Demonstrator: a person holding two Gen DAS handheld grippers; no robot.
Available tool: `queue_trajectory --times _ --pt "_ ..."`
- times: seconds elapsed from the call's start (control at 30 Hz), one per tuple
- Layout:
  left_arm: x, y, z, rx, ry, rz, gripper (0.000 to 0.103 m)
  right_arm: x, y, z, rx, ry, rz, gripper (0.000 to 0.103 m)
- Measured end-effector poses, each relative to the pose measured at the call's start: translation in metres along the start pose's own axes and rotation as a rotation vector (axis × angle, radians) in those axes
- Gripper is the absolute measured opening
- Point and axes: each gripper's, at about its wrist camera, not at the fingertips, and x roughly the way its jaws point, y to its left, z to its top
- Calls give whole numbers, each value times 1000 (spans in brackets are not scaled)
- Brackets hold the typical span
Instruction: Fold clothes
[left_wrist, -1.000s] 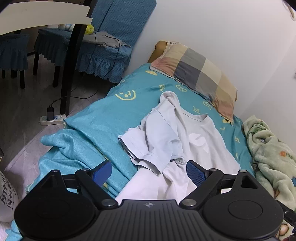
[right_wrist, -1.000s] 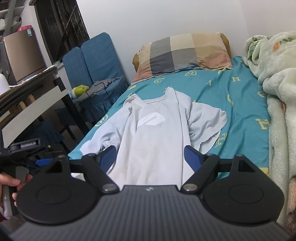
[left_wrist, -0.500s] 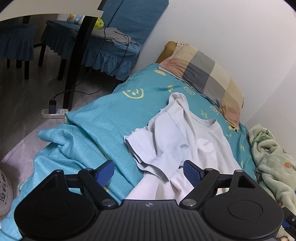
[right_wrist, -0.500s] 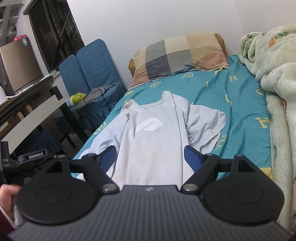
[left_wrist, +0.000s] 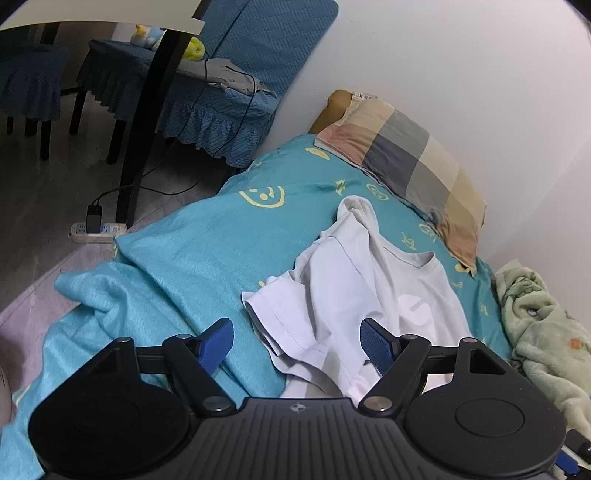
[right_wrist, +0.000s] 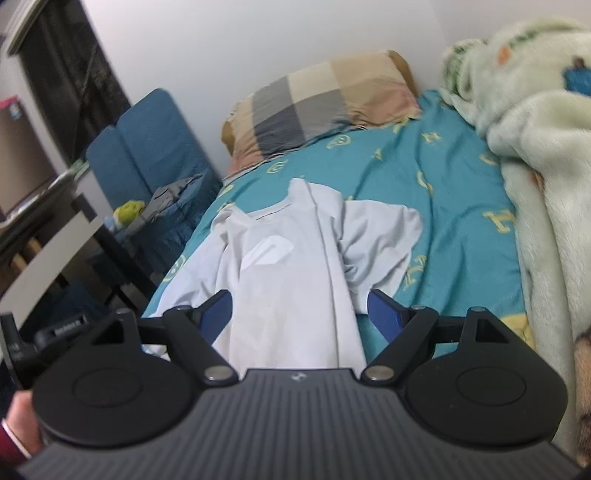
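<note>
White T-shirt (right_wrist: 295, 280) spread front-up along a teal bedsheet (right_wrist: 454, 229), roughly mid-bed, between the checked pillow (right_wrist: 317, 99) at the head and both grippers at the foot; long axis running head to foot of the bed, neckline toward the pillow, hem toward the cameras and hidden under the gripper bodies; pale chest logo (right_wrist: 267, 251) facing up, so likely laid out ready for folding rather than folded yet; far sleeve, on the blanket side, lying flat and spread outward on the sheet; near sleeve (left_wrist: 295, 310), on the floor side, flopped inward and rumpled over the body with its hem edge showing, probably the first part needing straightening or tucking

Left gripper (left_wrist: 297, 341) held low at the bed's floor-side edge, blue pads wide apart, gripping nothing, bracketing the rumpled sleeve without visibly touching it; apparently lined up to pinch that sleeve edge; right gripper (right_wrist: 299, 314) likewise spread wide and empty, centred over the lower body of the shirt, pointing straight up its length; contact with cloth not clear from either view

Fluffy green blanket (right_wrist: 535, 147) bunched along the wall side, well clear of the shirt; blue-covered chair (left_wrist: 221, 96) and power strip (left_wrist: 98, 230) off on the floor side
</note>
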Motion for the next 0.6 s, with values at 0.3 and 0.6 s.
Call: queue_trajectory --times 0.3,0.6 --pt "49 13 4 -84 15 -26 58 12 -5 -3 34 23 3 82" --pt "53 8 42 -102 -52 -93 3 29 -9 -9 31 47 -22 82"
